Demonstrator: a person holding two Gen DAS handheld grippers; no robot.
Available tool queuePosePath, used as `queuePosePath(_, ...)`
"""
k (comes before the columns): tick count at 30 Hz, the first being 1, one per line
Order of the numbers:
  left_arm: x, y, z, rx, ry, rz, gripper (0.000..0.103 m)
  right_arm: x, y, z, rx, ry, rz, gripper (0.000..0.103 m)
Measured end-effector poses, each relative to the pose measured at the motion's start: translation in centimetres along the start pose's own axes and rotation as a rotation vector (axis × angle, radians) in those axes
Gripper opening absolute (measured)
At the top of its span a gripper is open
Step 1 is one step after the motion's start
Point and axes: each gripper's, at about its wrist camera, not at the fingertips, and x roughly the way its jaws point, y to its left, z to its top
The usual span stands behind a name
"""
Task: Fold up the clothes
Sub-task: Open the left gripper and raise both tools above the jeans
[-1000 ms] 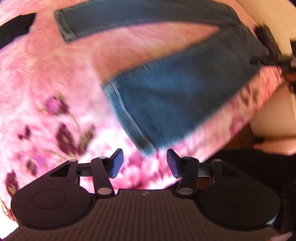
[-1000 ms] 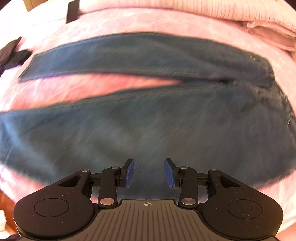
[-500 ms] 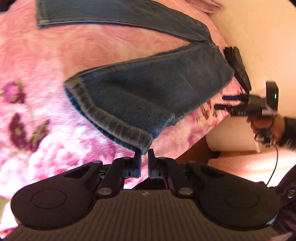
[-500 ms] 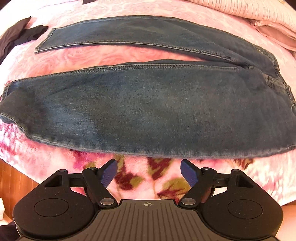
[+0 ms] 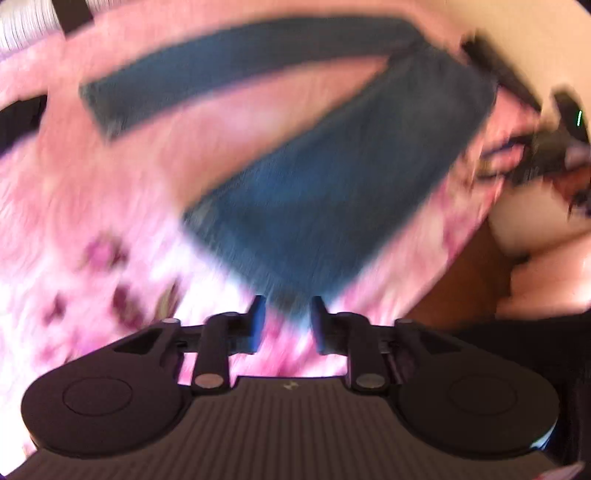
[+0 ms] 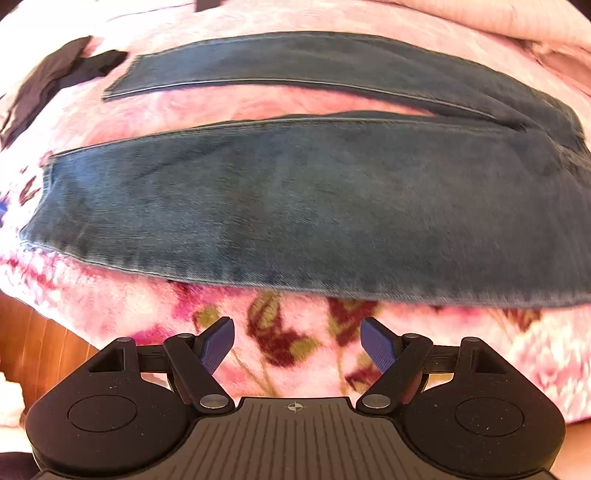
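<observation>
While lying spread flat across the pink floral fleece blanket (image 6: 288,343), legs parted in a narrow V and the nearer leg running just above the bed's front edge: the dark blue denim jeans (image 6: 295,206). Hovering near that leg's lower seam, the right gripper (image 6: 297,343), jaws standing wide with nothing but blanket between them. Pointing at the near leg's hem end (image 5: 295,288), the left gripper (image 5: 284,325), jaws narrow and opening; through heavy motion blur, hem cloth seemingly reaching in between the blue pads without being pinched, though hard to tell for certain. Lying beyond the far leg's cuff, a dark crumpled garment (image 6: 55,81); piled at the far right, pale pink folded bedding (image 6: 535,33).

Risks from here, judging by the layout: catching plush blanket pile together with denim, dragging the bedding up with the fold; pinching only the top layer of the hem, letting the leg split and fold crooked; pulling one end ahead of the other, skewing the seam line or sliding the near leg off the bed edge.
</observation>
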Motion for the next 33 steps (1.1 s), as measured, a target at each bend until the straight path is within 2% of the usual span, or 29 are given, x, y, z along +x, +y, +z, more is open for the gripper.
queuePosePath(2, 2.8, -0.6, 0.2, -0.013, 0.076, 0.003, 0.021, 0.5, 0.0, 0.3, -0.003, 0.003, -0.001, 0.079)
queuePosePath(8, 3.9, -6.3, -2.3, 0.354, 0.144, 0.176, 0.021, -0.8, -0.9, 0.9, 0.005, -0.022, -0.021, 0.079)
queuePosePath(9, 3.9, -7.0, -2.7, 0.409, 0.143, 0.198, 0.024, -1.2, -1.2, 0.9, 0.013, -0.026, -0.026, 0.079)
queuePosePath(10, 3.8, -7.8, -3.2, 0.463, 0.14, 0.218, 0.033, -1.3, -1.4, 0.9, 0.024, -0.023, -0.032, 0.079)
queuePosePath(11, 3.7, -8.5, -3.6, 0.517, 0.136, 0.239, 0.039, -1.4, -1.7, 1.0, 0.037, -0.02, -0.038, 0.079)
queuePosePath(13, 5.1, -9.1, -4.3, 0.576, 0.188, 0.274, 0.037, -1.4, -2.1, 0.9, 0.073, -0.007, -0.045, 0.079)
queuePosePath(16, 5.0, -8.8, -3.6, 0.532, 0.214, 0.27, 0.041, -1.9, -2.6, 0.8, 0.116, 0.007, -0.052, 0.079)
queuePosePath(19, 4.8, -8.4, -2.7, 0.479, 0.235, 0.261, 0.037, -3.9, -3.2, 1.0, 0.155, -0.006, -0.082, 0.079)
queuePosePath(24, 0.4, -7.8, 1.1, 0.301, 0.186, 0.27, 0.038, -8.8, -5.5, 1.9, 0.271, -0.023, -0.188, 0.079)
queuePosePath(25, -0.6, -7.6, 2.0, 0.255, 0.172, 0.273, 0.041, -9.9, -6.1, 2.2, 0.302, -0.022, -0.21, 0.079)
queuePosePath(27, -2.0, -7.2, 4.3, 0.145, 0.138, 0.272, 0.054, -12.1, -7.2, 2.7, 0.365, -0.026, -0.244, 0.079)
queuePosePath(29, -3.4, -6.9, 6.6, 0.048, 0.102, 0.267, 0.072, -14.2, -8.2, 3.2, 0.411, -0.031, -0.276, 0.079)
queuePosePath(31, -4.6, -7.1, 8.7, 0.02, 0.071, 0.269, 0.08, -16.0, -8.8, 3.7, 0.428, -0.036, -0.307, 0.079)
queuePosePath(32, -5.1, -7.6, 9.5, 0.035, 0.058, 0.279, 0.085, -16.9, -8.8, 4.0, 0.423, -0.04, -0.325, 0.079)
queuePosePath(33, -5.6, -8.1, 10.2, 0.054, 0.045, 0.291, 0.086, -17.7, -8.9, 4.3, 0.417, -0.043, -0.342, 0.079)
